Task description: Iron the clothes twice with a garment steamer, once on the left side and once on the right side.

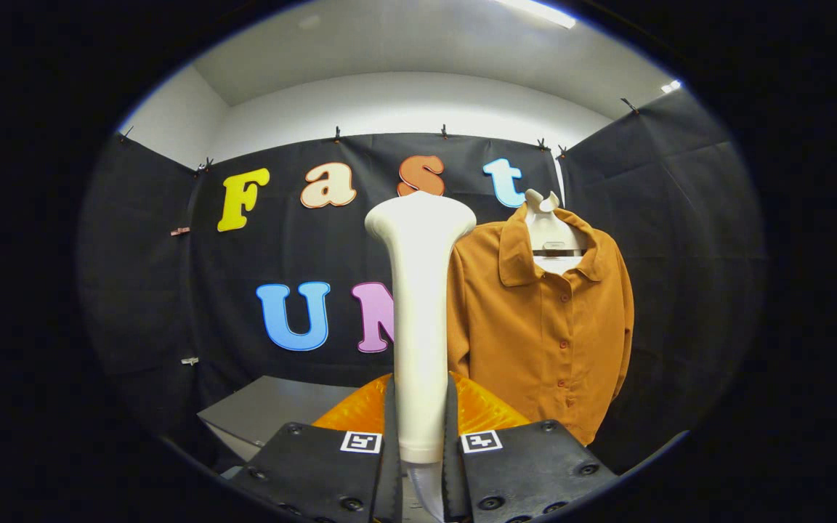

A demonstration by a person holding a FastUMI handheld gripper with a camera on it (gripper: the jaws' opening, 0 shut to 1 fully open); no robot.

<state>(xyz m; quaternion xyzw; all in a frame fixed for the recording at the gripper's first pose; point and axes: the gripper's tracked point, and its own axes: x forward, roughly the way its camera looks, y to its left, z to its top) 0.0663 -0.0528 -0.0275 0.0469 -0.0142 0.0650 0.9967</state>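
My gripper (419, 428) is shut on the white garment steamer (418, 305), both black fingers (389, 436) pressing its handle from either side. The steamer stands upright between the fingers, its wide head at the top. Beyond the fingers and slightly to the right, an orange-brown button shirt (542, 327) hangs on a white hanger form (549, 232) against the black cloth wall. The steamer head is beside the shirt's left shoulder as seen from here; whether it touches the fabric I cannot tell.
An orange translucent rounded object (349, 410) lies just behind the fingers, below the steamer. A grey box or tabletop (273, 410) sits to the left of it. Black cloth walls close in on all sides.
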